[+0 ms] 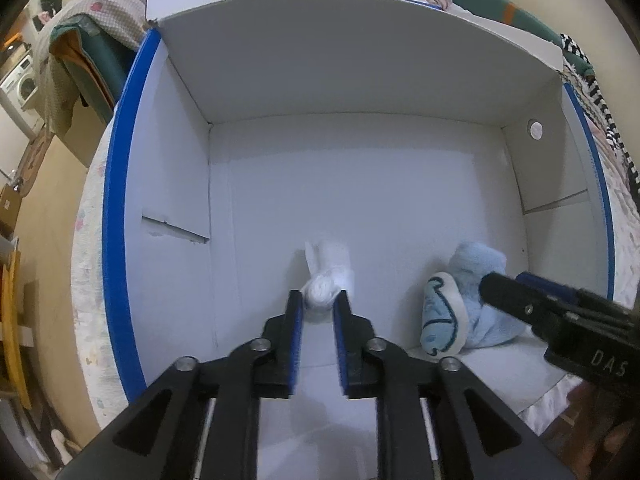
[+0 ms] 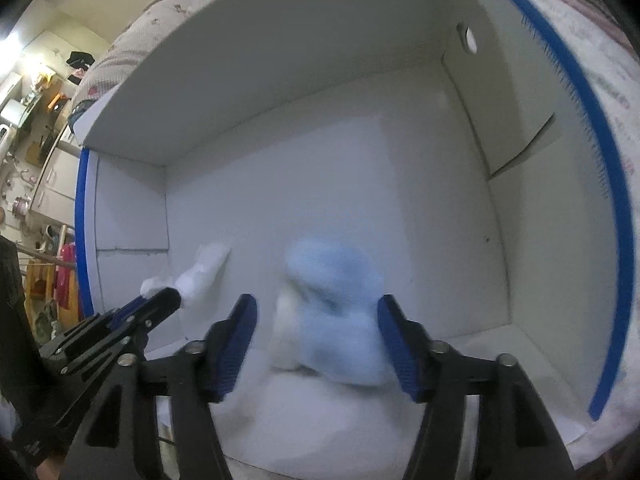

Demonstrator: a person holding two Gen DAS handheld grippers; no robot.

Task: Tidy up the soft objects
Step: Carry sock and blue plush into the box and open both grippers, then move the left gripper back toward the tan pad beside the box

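A white box with blue rims [image 1: 120, 184] lies open on a bed. Inside, a small white soft toy [image 1: 326, 276] lies on the box floor, its near end between the tips of my left gripper [image 1: 318, 300], whose jaws stand narrowly apart around it. A light blue plush toy with a white patch [image 1: 460, 304] lies at the right. My right gripper [image 2: 316, 312] is open, its blue pads on either side of the blue plush [image 2: 336, 312], not pressing it. The white toy [image 2: 200, 272] and the box wall [image 2: 320, 80] show in the right wrist view too.
The box's back flap [image 1: 360, 52] stands upright. Quilts and bedding [image 1: 120, 4] lie behind and around the box. A washing machine [image 1: 20, 80] and cluttered shelves stand far left.
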